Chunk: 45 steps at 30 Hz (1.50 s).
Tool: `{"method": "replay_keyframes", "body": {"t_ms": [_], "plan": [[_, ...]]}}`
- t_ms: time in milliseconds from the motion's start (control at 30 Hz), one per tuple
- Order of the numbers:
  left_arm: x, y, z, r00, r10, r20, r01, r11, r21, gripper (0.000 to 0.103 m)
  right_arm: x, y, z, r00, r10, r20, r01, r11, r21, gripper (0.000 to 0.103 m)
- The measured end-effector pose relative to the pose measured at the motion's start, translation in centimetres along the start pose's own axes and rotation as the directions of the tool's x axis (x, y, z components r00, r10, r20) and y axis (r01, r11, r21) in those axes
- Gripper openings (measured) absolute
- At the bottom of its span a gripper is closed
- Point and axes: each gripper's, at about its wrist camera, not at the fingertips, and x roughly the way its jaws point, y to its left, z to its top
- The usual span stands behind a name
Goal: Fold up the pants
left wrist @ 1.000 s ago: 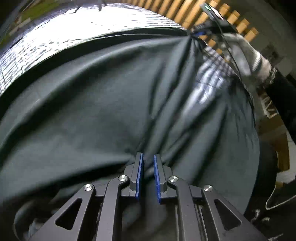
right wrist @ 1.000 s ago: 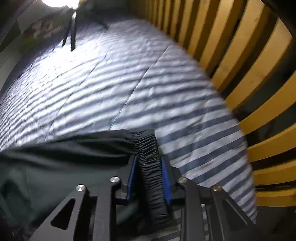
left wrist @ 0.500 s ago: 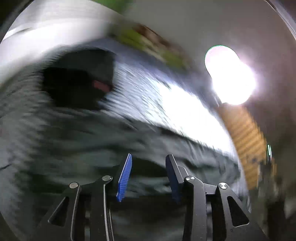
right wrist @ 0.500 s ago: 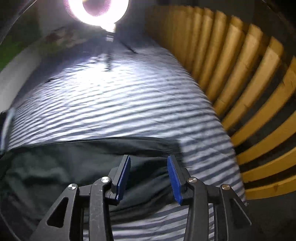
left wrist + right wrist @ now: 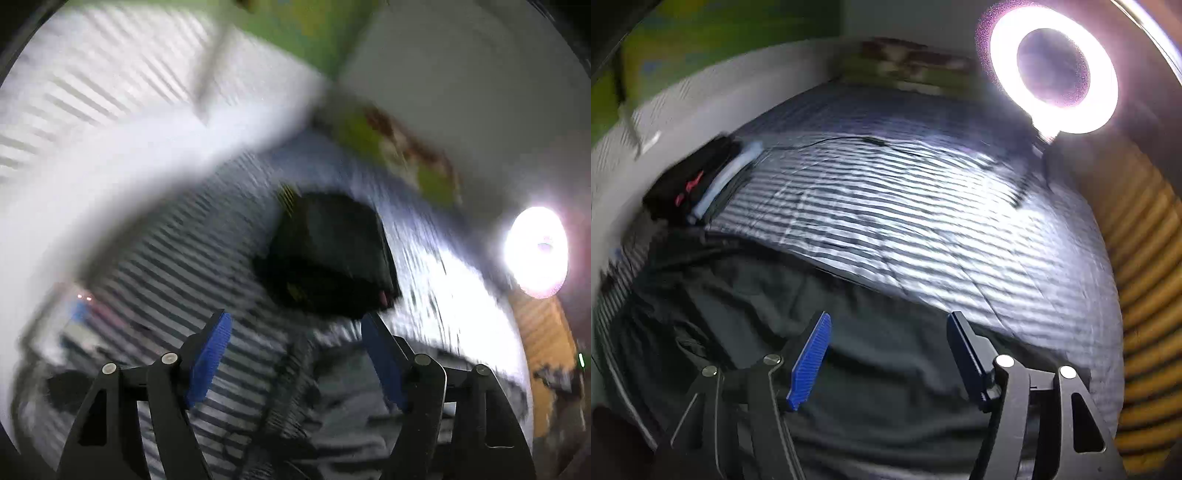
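Note:
Dark grey-green pants (image 5: 849, 354) lie spread and wrinkled on the striped bedsheet (image 5: 923, 221), filling the lower half of the right wrist view. My right gripper (image 5: 888, 328) hovers above them, open, with nothing between its blue pads. In the blurred left wrist view, a grey fold of the pants (image 5: 354, 402) shows low right of centre. My left gripper (image 5: 295, 325) is open and empty above the striped sheet (image 5: 177, 266).
A stack of dark folded clothes (image 5: 332, 254) sits on the bed ahead of the left gripper, also visible at far left as the dark stack (image 5: 690, 181). A bright ring light (image 5: 1054, 70) stands at the far right. Yellow wooden slats (image 5: 1145, 295) border the bed's right side.
Both grippers let go of the pants, opened wide and lifted away. The left view swung from the pants toward the folded stack and wall.

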Motion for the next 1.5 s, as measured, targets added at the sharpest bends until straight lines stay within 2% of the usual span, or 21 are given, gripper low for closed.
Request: {"method": "replay_keyframes", "body": {"t_ms": [100,167,300,367,533,633,667,733,767,833,900,933,1000,1033,1067,1233,1333,1500], "plan": [[6.3,-2.0,-1.7,0.991,-0.027,-0.131,0.039,0.995,0.093,0.076,4.5,2.4,1.6,0.999,0.025,-0.048,-0.027,0.999,-0.045,0.061],[11.0,-3.1,-3.5,0.975,-0.035,-0.219,0.060,0.993,0.105,0.076,7.6,3.5,2.5,0.997,0.012,-0.073,-0.018,0.996,-0.088,0.061],[16.3,-3.1,-5.4,0.954,-0.020,-0.299,0.062,0.989,0.131,0.076,12.2,4.7,3.4,0.992,0.018,-0.125,-0.039,0.986,-0.163,0.062],[18.5,-2.4,-5.5,0.951,0.000,-0.309,0.046,0.989,0.143,0.079,14.4,4.8,3.6,0.988,0.029,-0.154,-0.059,0.980,-0.189,0.065],[21.1,-1.2,-4.9,0.954,0.007,-0.300,0.027,0.994,0.110,0.080,18.2,4.4,3.2,0.977,0.054,-0.205,-0.101,0.969,-0.224,0.066],[21.9,-1.0,-5.4,0.952,-0.041,-0.303,0.069,0.994,0.082,0.079,19.9,4.1,2.6,0.967,0.086,-0.242,-0.142,0.964,-0.225,0.067],[22.4,-1.6,-6.0,0.950,-0.041,-0.308,0.078,0.991,0.109,0.078,20.2,4.0,2.4,0.966,0.089,-0.241,-0.145,0.963,-0.225,0.072],[22.5,-2.9,-6.8,0.957,0.000,-0.289,0.058,0.980,0.193,0.070,20.3,3.7,2.3,0.971,0.107,-0.215,-0.154,0.964,-0.217,0.076],[22.4,-3.5,-7.2,0.959,0.017,-0.282,0.048,0.974,0.222,0.058,20.4,3.5,2.3,0.969,0.122,-0.213,-0.167,0.964,-0.208,0.077],[22.1,-3.7,-7.6,0.962,0.017,-0.273,0.046,0.974,0.222,0.053,20.3,3.2,2.3,0.968,0.142,-0.206,-0.182,0.965,-0.191,0.077],[21.4,-4.0,-7.8,0.967,0.009,-0.255,0.051,0.972,0.228,0.051,20.2,3.2,2.2,0.969,0.145,-0.202,-0.184,0.964,-0.191,0.076],[20.9,-4.2,-7.9,0.970,0.015,-0.241,0.045,0.970,0.241,0.051,20.1,3.3,2.2,0.969,0.145,-0.202,-0.183,0.965,-0.189,0.071],[19.3,-4.7,-7.9,0.981,0.021,-0.194,0.031,0.965,0.261,0.051,19.6,3.5,2.2,0.974,0.124,-0.190,-0.161,0.968,-0.192,0.047],[18.6,-4.8,-7.8,0.985,0.018,-0.174,0.028,0.965,0.259,0.051,19.4,3.5,2.4,0.975,0.116,-0.188,-0.151,0.971,-0.185,0.016],[17.5,-5.0,-7.5,0.989,0.016,-0.149,0.023,0.967,0.255,0.051,19.0,3.4,2.4,0.973,0.117,-0.198,-0.151,0.974,-0.167,0.002],[13.8,-6.6,-6.4,0.998,0.027,-0.056,-0.010,0.959,0.283,0.051,15.5,4.4,2.9,0.992,0.060,-0.113,-0.080,0.978,-0.191,0.001],[10.7,-6.5,-5.5,1.000,0.003,-0.022,0.004,0.960,0.280,0.051,12.2,4.2,3.5,0.999,0.022,-0.034,-0.027,0.987,-0.159,0.001],[6.6,-7.0,-4.4,1.000,-0.023,0.014,0.018,0.958,0.287,0.051,4.0,4.7,3.7,0.993,-0.037,0.116,0.054,0.987,-0.150,0.001]]}}
